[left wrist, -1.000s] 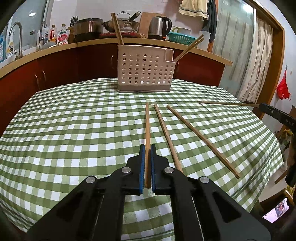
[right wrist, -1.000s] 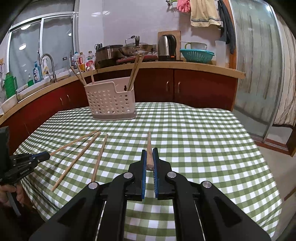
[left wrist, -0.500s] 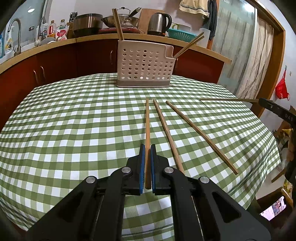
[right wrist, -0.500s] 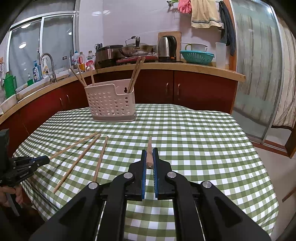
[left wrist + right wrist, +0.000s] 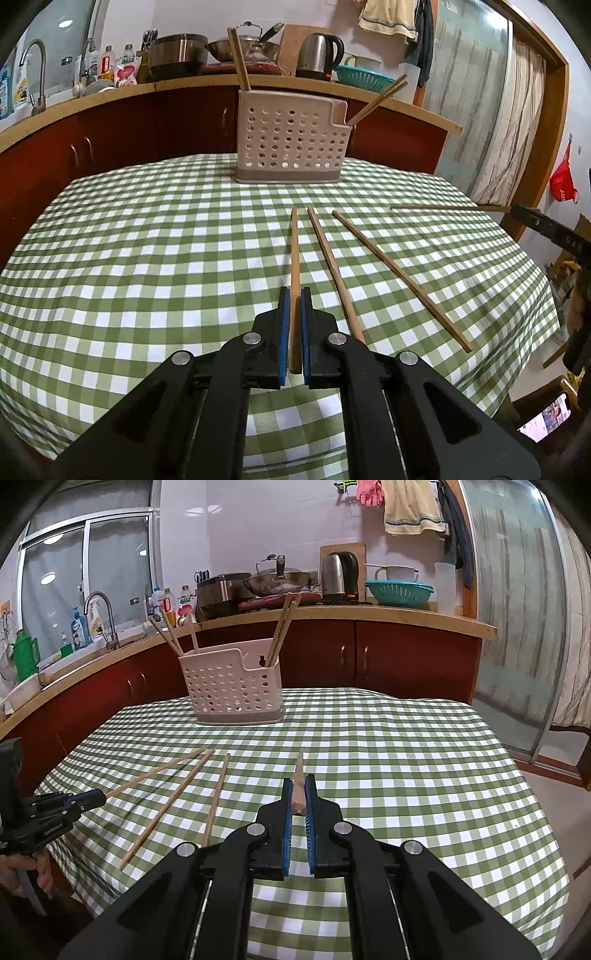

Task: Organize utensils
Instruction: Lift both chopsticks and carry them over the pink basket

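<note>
Left hand-held gripper point(image 5: 294, 295) and right hand-held gripper point(image 5: 298, 781), each closed on one chopstick point(image 5: 294, 258) by its near end, well in front of the perforated holder point(image 5: 291, 140) on the table point(image 5: 147, 240); two loose chopsticks point(image 5: 332, 266) lie between. Likely risk: end-held sticks pivoting and missing the holder's openings

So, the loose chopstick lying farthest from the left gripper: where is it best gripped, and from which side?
Take the chopstick near its end at the cloth edge, from above, jaws across its width. It lies flat on the cloth, and there it fans apart from its neighbour, so both sides are free.
</note>
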Demonstrator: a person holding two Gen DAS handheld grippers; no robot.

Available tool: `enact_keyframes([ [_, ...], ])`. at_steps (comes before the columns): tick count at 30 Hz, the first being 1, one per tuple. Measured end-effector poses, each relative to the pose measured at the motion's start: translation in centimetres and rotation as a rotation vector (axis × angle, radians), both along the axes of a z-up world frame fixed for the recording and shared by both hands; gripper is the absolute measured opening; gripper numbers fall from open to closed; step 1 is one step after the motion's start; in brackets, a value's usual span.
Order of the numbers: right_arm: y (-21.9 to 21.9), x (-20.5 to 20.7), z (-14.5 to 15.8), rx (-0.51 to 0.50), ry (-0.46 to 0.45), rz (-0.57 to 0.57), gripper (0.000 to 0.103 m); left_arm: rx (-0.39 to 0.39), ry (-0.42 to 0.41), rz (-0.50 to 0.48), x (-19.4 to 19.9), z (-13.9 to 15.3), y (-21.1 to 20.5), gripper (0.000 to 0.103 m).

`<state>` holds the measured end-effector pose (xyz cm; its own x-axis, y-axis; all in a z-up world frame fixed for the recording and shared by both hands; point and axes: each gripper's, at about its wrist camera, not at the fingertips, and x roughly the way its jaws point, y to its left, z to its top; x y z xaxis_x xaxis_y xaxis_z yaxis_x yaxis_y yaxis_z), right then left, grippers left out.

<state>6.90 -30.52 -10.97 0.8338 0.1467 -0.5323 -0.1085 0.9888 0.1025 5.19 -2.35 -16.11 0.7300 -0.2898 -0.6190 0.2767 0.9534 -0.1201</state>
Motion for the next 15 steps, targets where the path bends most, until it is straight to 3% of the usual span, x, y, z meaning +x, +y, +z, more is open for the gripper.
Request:
enact_keyframes([
  [15, 1.0, -0.1, 1.4, 0.028, -0.034, 0.017, 0.007, -0.021, -0.107, 0.038, -0.3, 4.2, 1.2, 0.006],
])
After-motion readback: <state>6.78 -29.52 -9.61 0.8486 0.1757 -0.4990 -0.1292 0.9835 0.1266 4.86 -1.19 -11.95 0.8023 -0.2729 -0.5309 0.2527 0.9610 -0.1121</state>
